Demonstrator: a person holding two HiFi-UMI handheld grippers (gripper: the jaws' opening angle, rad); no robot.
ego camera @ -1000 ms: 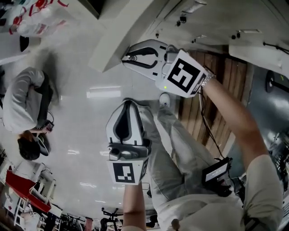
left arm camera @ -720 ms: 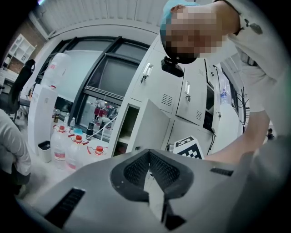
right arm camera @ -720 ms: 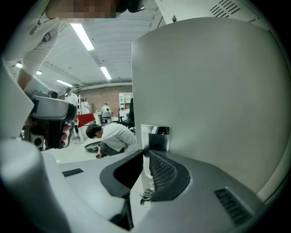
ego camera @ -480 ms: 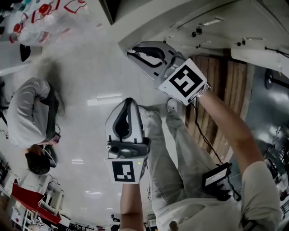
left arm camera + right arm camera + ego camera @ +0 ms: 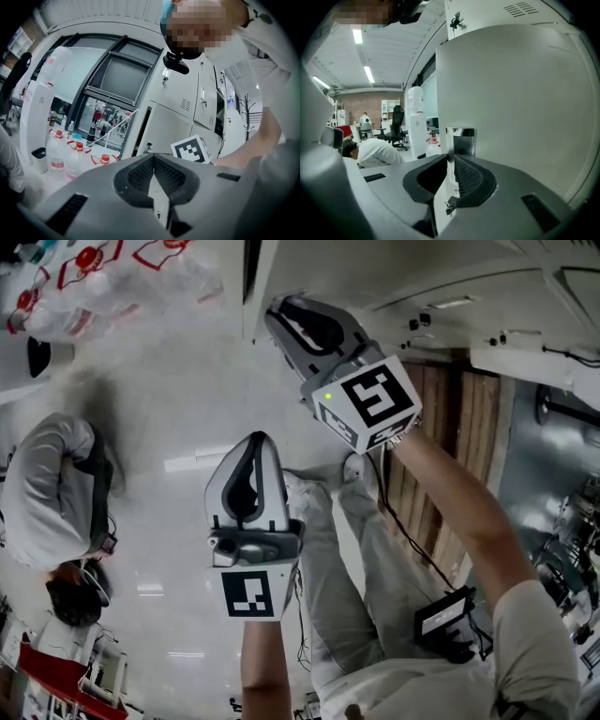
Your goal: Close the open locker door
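The right gripper [image 5: 450, 159] had its jaws nearly together, pinched on the free vertical edge of the locker door [image 5: 511, 93], just below the chrome recessed handle [image 5: 460, 140]. One pad sat on each face of the panel, probably so the door could be steered round its hinge rather than only pushed. In the head view the right gripper [image 5: 279, 307] reached up and forward to that edge, arm stretched out. The left gripper [image 5: 255, 437] was held lower and beside it, off the door, jaws together on nothing. Its own view showed the left gripper [image 5: 153, 157] with tips meeting and only the bank of grey lockers [image 5: 187, 108] beyond, so it looked idle and parked out of the swing. The door stood open, its thin edge facing the room and its broad pale face filling the right of the right gripper view. The shiny floor [image 5: 187, 409] on the free side was bare. A person bent over [image 5: 56, 474] was well apart from the door, and water bottles [image 5: 56, 154] stood near a window, away from the swing. The pinched edge was narrow, so a slip off it during the swing seemed the main risk. The latch side of the cabinet could not be seen.
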